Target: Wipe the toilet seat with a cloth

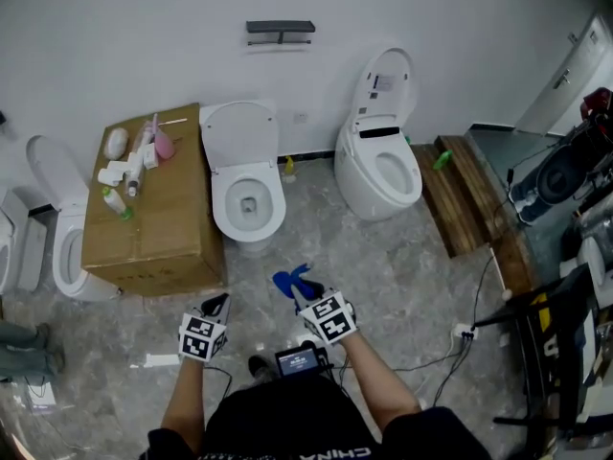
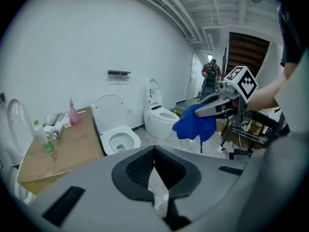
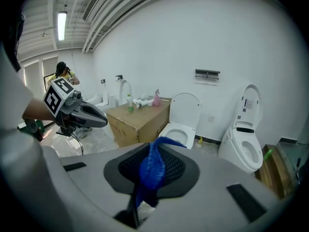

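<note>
The white toilet (image 1: 222, 205) stands against the far wall with its lid (image 1: 239, 130) raised and its seat down. It also shows in the left gripper view as the toilet (image 2: 110, 135) and in the right gripper view as the toilet (image 3: 173, 129). My right gripper (image 1: 299, 283) hangs over the floor in front of it, shut on a blue cloth (image 1: 287, 281) that bunches between its jaws (image 3: 153, 164). My left gripper (image 1: 218, 303) is beside it to the left, shut with nothing in it (image 2: 154, 150). Both are well short of the seat.
A cardboard box (image 1: 144, 228) with bottles (image 1: 134, 161) on top stands just left of the toilet. A second toilet (image 1: 378, 166) is to the right and a third (image 1: 62, 247) to the left. A wooden step (image 1: 465, 195), floor cables (image 1: 469, 333) and dark equipment (image 1: 556, 353) fill the right side.
</note>
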`<action>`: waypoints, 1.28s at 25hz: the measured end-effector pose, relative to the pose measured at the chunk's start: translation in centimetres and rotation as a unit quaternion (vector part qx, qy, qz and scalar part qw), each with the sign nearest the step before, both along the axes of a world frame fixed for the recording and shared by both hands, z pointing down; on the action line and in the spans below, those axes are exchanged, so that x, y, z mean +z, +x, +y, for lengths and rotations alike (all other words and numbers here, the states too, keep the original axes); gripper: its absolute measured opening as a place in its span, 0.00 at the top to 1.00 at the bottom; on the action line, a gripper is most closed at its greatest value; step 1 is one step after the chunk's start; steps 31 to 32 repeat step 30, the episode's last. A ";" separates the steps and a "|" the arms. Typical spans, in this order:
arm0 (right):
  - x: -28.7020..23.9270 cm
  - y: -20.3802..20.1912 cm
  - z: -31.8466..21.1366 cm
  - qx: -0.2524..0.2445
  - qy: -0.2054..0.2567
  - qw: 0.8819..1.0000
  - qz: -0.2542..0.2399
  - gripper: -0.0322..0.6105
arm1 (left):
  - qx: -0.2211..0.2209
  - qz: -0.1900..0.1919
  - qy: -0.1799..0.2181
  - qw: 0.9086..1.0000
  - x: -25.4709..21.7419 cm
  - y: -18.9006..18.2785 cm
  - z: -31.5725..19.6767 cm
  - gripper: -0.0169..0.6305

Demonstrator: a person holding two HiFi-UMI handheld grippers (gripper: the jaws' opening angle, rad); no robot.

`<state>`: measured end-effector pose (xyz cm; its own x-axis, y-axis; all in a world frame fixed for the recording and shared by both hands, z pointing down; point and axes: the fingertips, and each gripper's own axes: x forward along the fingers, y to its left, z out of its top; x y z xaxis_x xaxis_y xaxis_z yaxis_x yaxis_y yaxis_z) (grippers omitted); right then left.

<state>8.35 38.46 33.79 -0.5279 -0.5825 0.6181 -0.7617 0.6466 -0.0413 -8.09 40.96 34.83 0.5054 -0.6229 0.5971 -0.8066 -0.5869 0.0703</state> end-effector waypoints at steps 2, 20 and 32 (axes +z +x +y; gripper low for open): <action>-0.1 0.0 -0.1 -0.002 0.002 1.000 0.003 0.88 | -0.001 0.000 0.003 1.000 0.1 0.3 0.1 0.96; -0.3 2.8 -1.9 -0.041 0.013 0.999 0.003 0.88 | -0.016 -0.029 0.019 0.999 0.0 4.3 -1.3 0.96; -0.1 3.2 -2.5 -0.046 0.006 0.999 -0.002 0.88 | -0.026 -0.039 0.021 0.999 0.0 4.0 -1.9 0.96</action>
